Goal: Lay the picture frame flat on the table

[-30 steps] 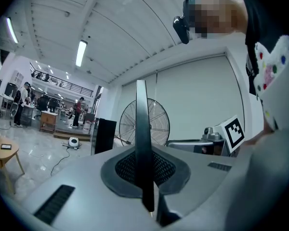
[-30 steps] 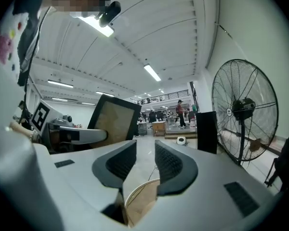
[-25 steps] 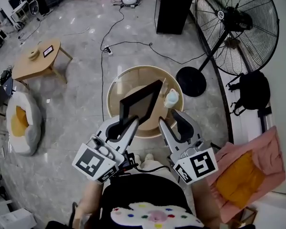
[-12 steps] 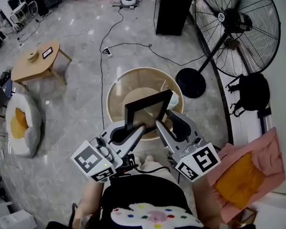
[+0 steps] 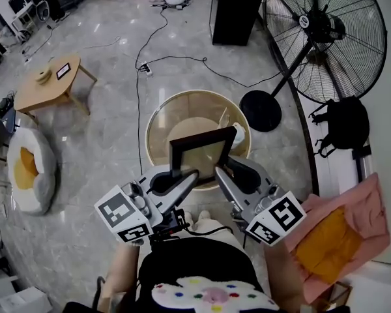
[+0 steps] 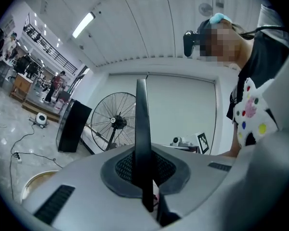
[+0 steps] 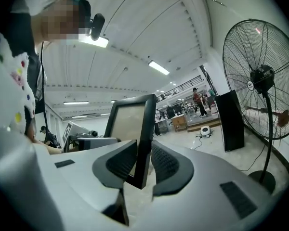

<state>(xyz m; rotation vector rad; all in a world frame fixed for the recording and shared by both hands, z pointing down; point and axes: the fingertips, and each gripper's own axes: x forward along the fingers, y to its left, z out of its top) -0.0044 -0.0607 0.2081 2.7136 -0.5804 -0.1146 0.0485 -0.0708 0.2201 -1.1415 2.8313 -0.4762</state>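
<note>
A black picture frame (image 5: 202, 152) with a tan panel is held up over the round glass-topped table (image 5: 176, 109). My left gripper (image 5: 184, 175) is shut on the frame's lower left edge, which shows edge-on as a thin dark blade (image 6: 142, 143) between its pads. My right gripper (image 5: 220, 169) straddles the frame's lower right edge. Its jaws are closing, with the frame's border (image 7: 143, 143) between the pads and a narrow gap still showing on one side. A small white object (image 5: 237, 134) on the table is partly hidden behind the frame.
A large standing fan (image 5: 326, 31) with a round black base (image 5: 260, 111) stands right of the table. Beyond it are a black cabinet (image 5: 238, 12) and floor cables (image 5: 143, 64). A low wooden table (image 5: 49, 83) and a cushion seat (image 5: 29, 168) are at left. Pink cloth (image 5: 342, 240) lies at right.
The frame has swung from a slanted, edge-on pose to face me more squarely. My right gripper has moved in around its right edge, and its jaws have narrowed. The left grip is unchanged.
</note>
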